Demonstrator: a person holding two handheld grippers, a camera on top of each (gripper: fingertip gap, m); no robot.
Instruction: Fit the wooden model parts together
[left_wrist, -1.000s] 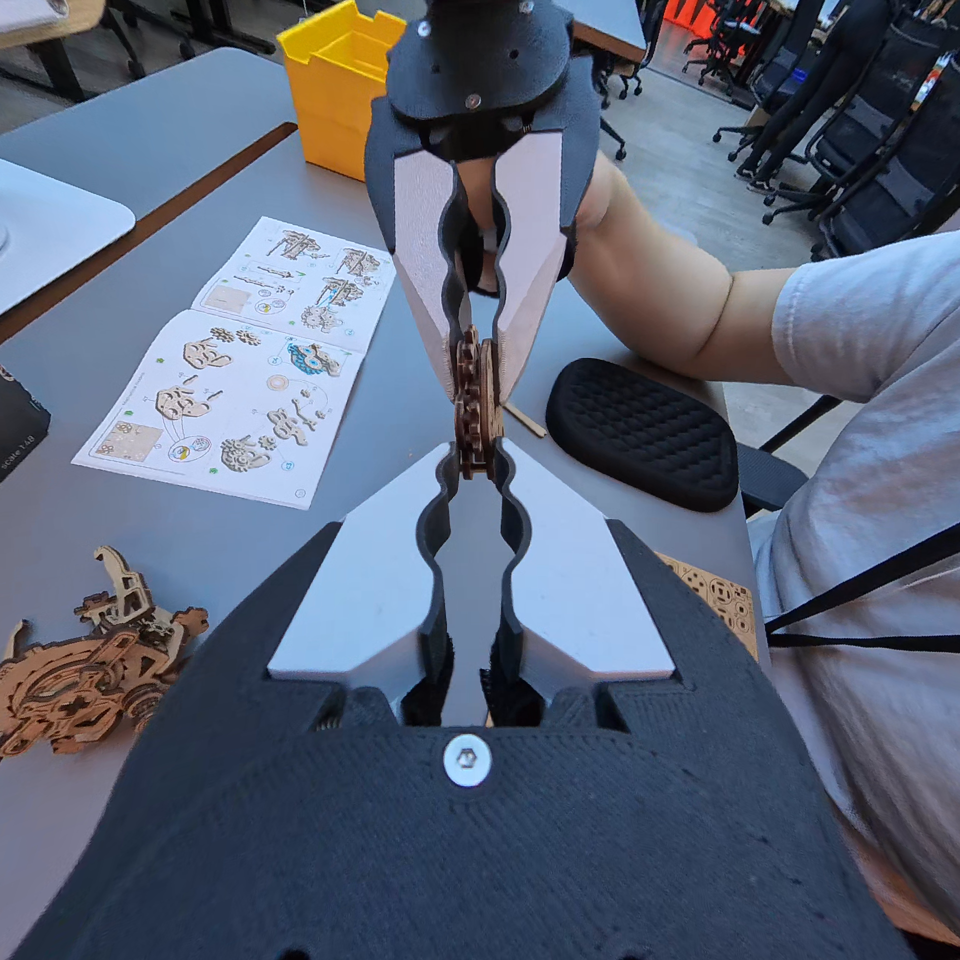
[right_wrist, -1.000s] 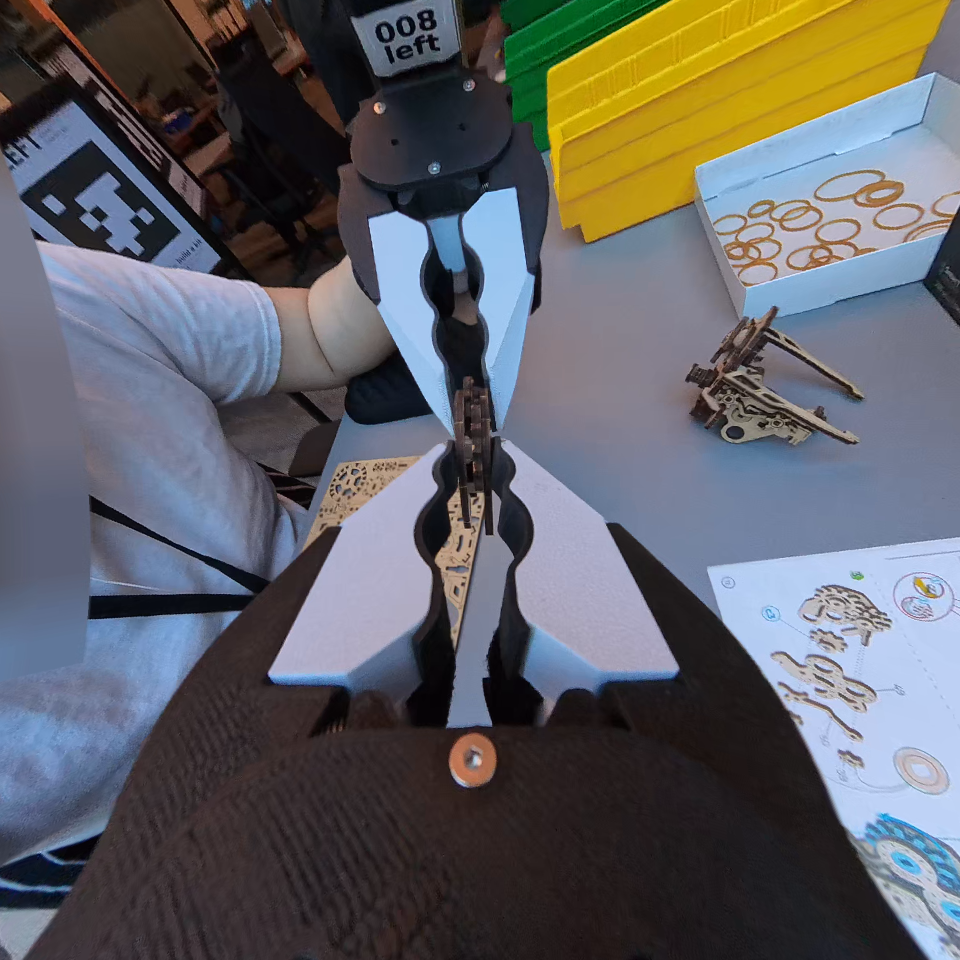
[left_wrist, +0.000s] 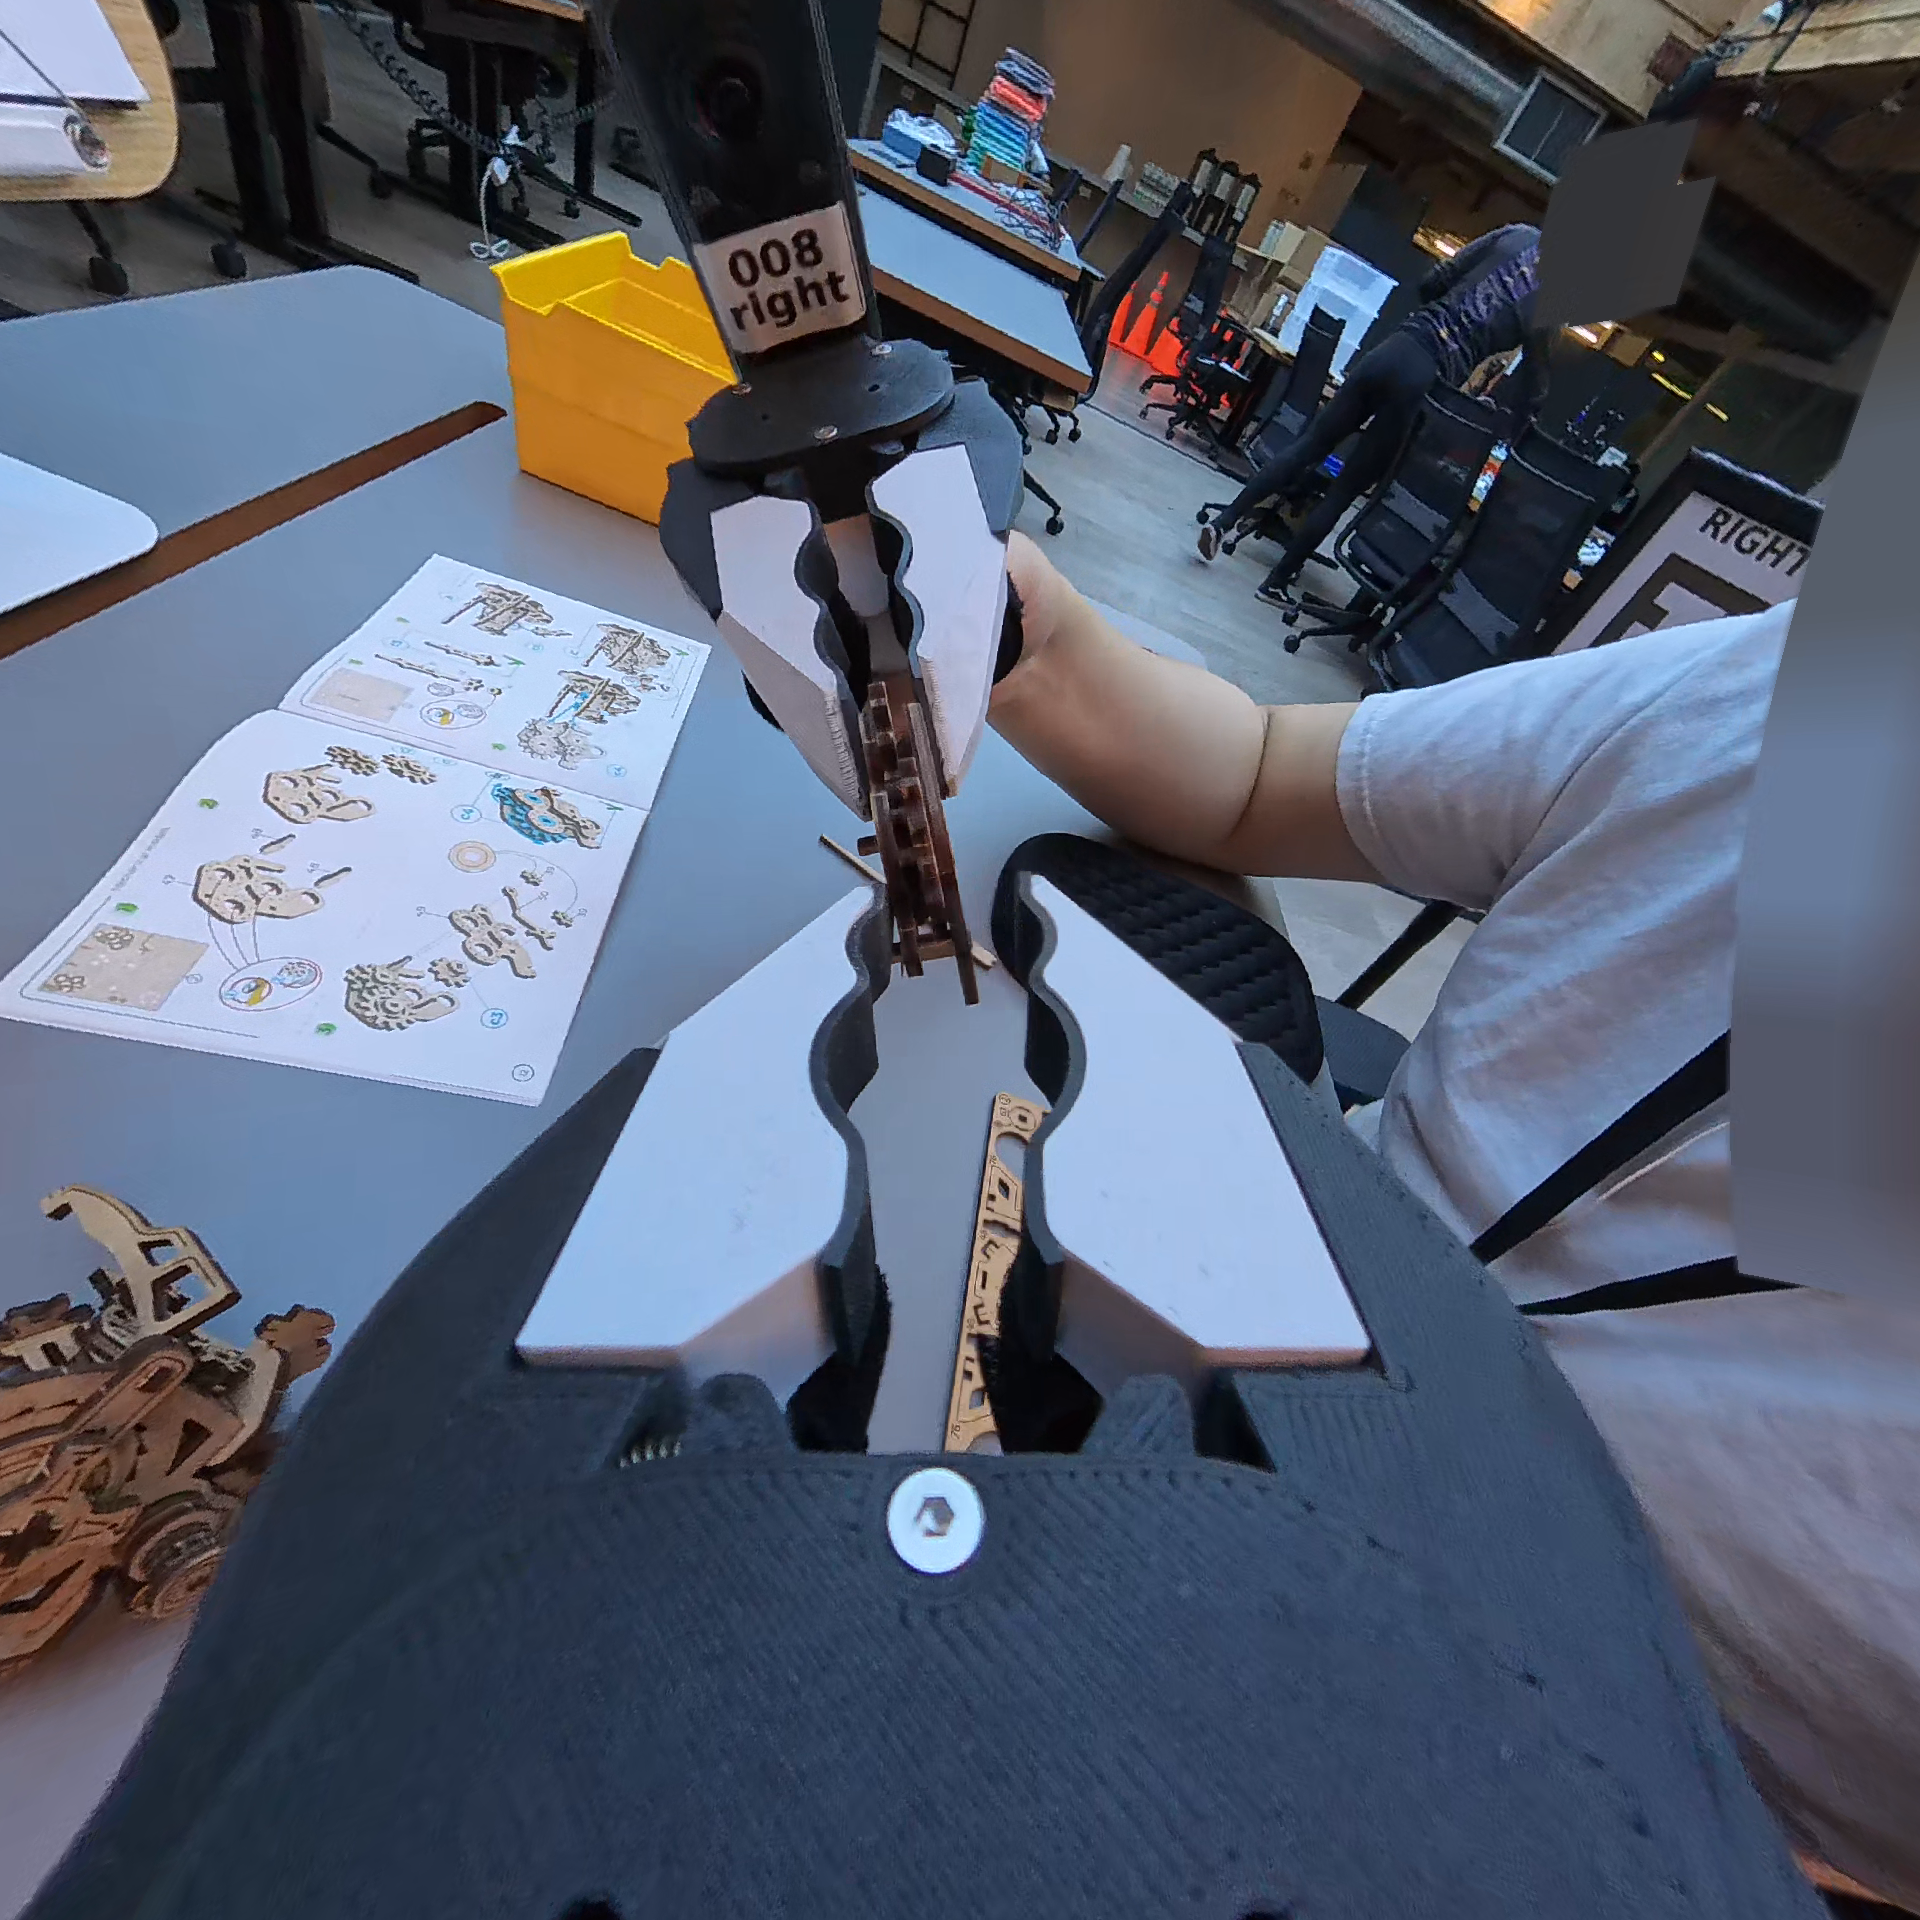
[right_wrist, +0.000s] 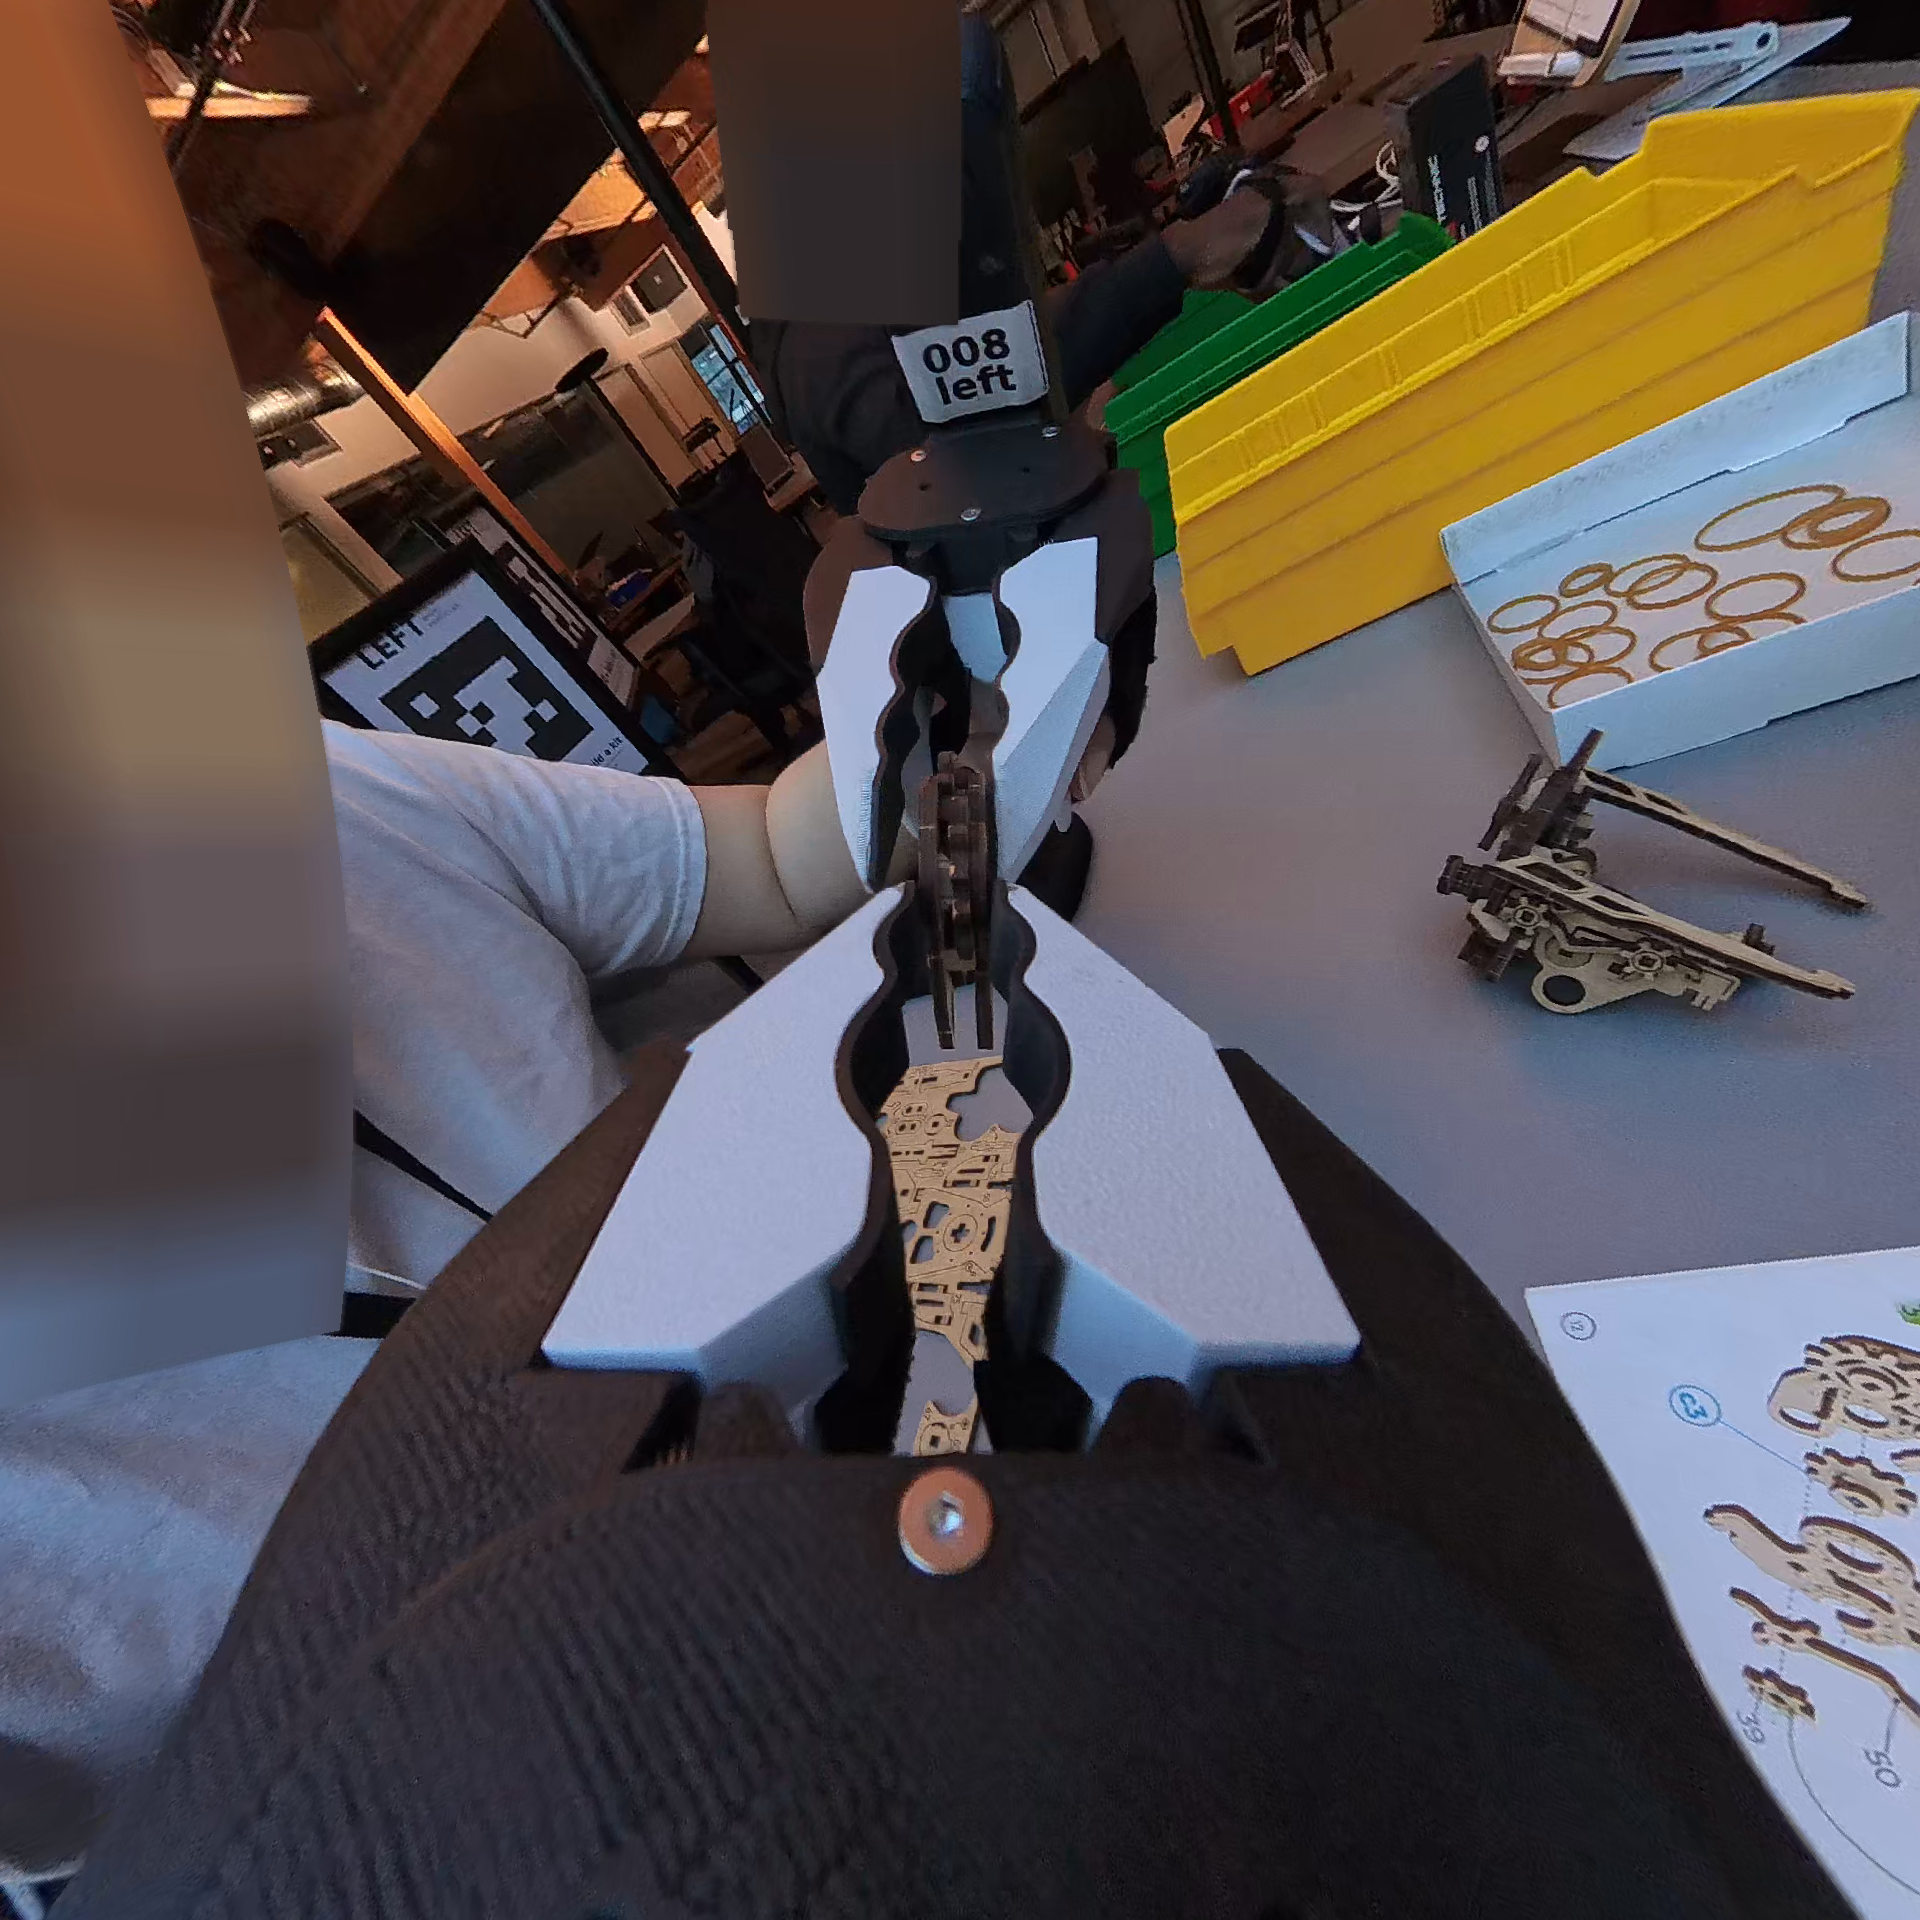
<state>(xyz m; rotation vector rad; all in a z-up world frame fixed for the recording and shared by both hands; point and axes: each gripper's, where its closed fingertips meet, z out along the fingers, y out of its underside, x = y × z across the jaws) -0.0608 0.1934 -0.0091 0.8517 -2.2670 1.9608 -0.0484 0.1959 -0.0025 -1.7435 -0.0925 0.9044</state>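
A small wooden gear assembly (left_wrist: 914, 831) of stacked dark gears with two prongs hangs above the grey table (left_wrist: 312, 1195). My right gripper (left_wrist: 904, 790), opposite in the left wrist view, is shut on its upper part. My left gripper (left_wrist: 951, 899) is open. Its jaws stand apart around the lower prongs, and the left fingertip (left_wrist: 868, 914) is close against them. In the right wrist view the gear assembly (right_wrist: 956, 862) sits between my right gripper's (right_wrist: 956, 904) tips, with the left gripper (right_wrist: 956, 847) facing it. A wooden parts sheet (right_wrist: 951, 1195) lies below.
An open instruction booklet (left_wrist: 343, 831) lies to the left. A partly built wooden model (left_wrist: 104, 1403) sits nearby, and another (right_wrist: 1621, 914) lies near a white box of rings (right_wrist: 1558, 727). Yellow bins (right_wrist: 1507, 364), a black pad (left_wrist: 1195, 956) and a person's arm (left_wrist: 1195, 748) border the space. From either gripper's tips it is about 15 centimeters to the partly built wooden model (left_wrist: 104, 1403). It is also in sight in the right wrist view (right_wrist: 1519, 824).
My left gripper's jaws have opened wider and let go of the gear assembly. The right gripper still holds it. Both views have tilted up.
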